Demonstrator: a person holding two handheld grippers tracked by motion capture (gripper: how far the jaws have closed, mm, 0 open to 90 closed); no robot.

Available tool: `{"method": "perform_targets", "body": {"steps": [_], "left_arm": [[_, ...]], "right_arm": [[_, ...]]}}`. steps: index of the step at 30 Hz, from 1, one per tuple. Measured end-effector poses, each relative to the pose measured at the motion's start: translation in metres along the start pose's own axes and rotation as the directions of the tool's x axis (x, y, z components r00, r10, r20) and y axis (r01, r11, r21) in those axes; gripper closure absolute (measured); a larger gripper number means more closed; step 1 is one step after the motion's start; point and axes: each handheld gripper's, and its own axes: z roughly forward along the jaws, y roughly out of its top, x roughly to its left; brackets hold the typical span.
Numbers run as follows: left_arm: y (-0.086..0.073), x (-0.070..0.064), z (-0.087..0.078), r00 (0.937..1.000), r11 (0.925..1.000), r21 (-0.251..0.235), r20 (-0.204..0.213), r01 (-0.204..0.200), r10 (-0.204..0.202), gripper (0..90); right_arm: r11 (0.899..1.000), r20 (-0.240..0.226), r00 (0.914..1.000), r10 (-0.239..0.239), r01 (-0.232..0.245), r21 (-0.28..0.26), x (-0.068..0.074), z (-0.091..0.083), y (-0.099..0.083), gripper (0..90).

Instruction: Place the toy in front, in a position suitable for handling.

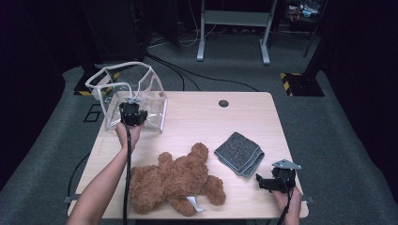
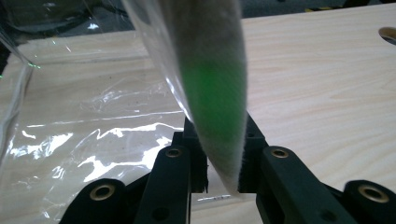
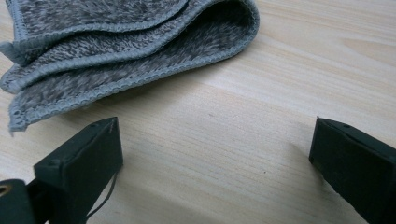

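Two grippers are seen: the left gripper [image 2: 219,179] has its fingers clamped on the clear plastic bag's white-trimmed rim [image 2: 210,93]; the right gripper [image 3: 215,163] has its fingers spread beside the folded grey towel [image 3: 116,46].

The person's left forearm [image 1: 101,187] enters from the bottom edge of the high view and stretches forward and slightly right, far across the table. Its hand [image 1: 127,135] wraps the handle of the black two-jaw left gripper [image 1: 133,114], which points away from the person; a black cable [image 1: 126,178] trails back along the arm. In the left gripper view the jaws stand nearly together, pinched on a thin edge between their pads [image 2: 200,163]. The right hand [image 1: 287,199] sits low at the near right, little forearm showing, holding the black right gripper [image 1: 265,183] with its grey three-cornered plate [image 1: 286,164] on top, pointing left. Its jaws are spread wide apart, nothing between them.
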Motion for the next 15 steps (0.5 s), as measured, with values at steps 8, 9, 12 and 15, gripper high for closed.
{"method": "perform_targets", "body": {"steps": [8,9,12,15], "left_arm": [[0.003,0.005,0.005,0.9996,0.9996,0.003,-0.004,0.029,-0.029,79.9],[0.006,0.006,0.005,0.9993,0.9993,0.01,-0.005,0.036,-0.036,79.9],[0.009,0.005,0.006,0.9996,0.9998,0.007,-0.022,0.017,-0.017,79.9],[0.012,0.007,0.008,0.9994,0.9994,0.016,-0.019,0.029,-0.029,79.8]], "right_arm": [[1.0,0.0,1.0,0.0,0.0,0.0,0.0,0.0,0.0,2.1],[1.0,0.0,1.0,0.0,0.0,0.0,0.0,0.0,0.0,2.1],[1.0,0.0,1.0,0.0,0.0,0.0,0.0,0.0,0.0,2.1],[1.0,0.001,1.0,0.002,-0.002,0.0,0.0,0.0,0.0,2.1]]}}
